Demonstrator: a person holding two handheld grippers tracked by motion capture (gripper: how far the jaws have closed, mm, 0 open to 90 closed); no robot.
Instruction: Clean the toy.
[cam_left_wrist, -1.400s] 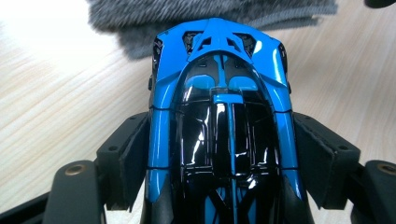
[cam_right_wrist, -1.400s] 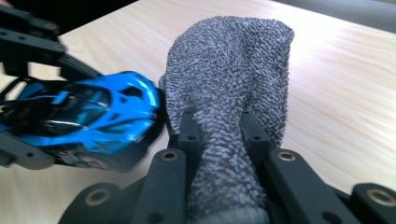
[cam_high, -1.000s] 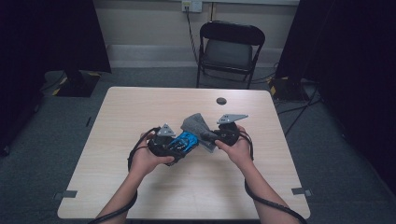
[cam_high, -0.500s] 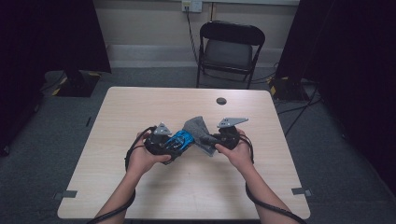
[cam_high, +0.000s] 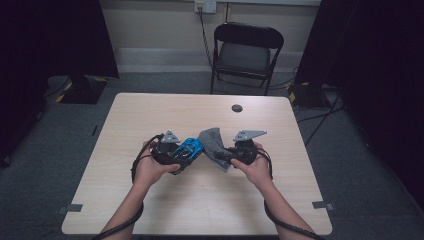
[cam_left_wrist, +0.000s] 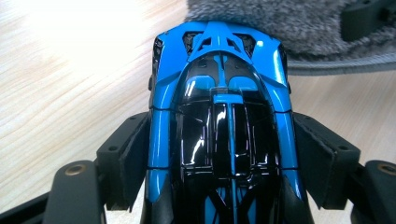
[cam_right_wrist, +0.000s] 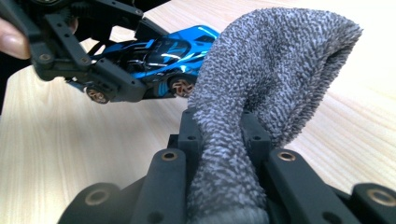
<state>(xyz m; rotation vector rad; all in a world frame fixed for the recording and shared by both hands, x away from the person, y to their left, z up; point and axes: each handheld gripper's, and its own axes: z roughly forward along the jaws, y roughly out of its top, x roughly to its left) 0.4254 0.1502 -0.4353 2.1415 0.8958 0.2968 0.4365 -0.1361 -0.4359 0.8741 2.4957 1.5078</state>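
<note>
Room: dark curtains are hanging on both sides, and a black folding chair is standing against the far wall behind the table.
Surface: a pale wood-grain table is carrying the work at its middle; a small dark round disc is lying well apart, toward the far edge.
Left gripper: the left gripper is pinching a blue and black toy car across its flanks, the pads pressing on both sides of the body with the nose pointing away from the hand.
Right gripper: the right gripper is squeezing a bunched fold of a grey terry cloth, its jaws drawn close together on the fabric.
Where the car is: it is being held just above the tabletop near the centre, its nose meeting the cloth's puffed end.
Work in hand: judging by the pose, the person is wiping the car with the cloth.
Done so far: both things are already gripped and brought together; the paint is looking glossy in the left gripper view, though how much has been wiped I cannot tell.
Left to do: likely rubbing the cloth over the nose, the roof and the sides, which are partly covered by the pads, then setting both things down.
Containers: none are standing on the table; the cloth is folding over itself into a hollow pouch, and whether anything is sitting inside it cannot be told.
</note>
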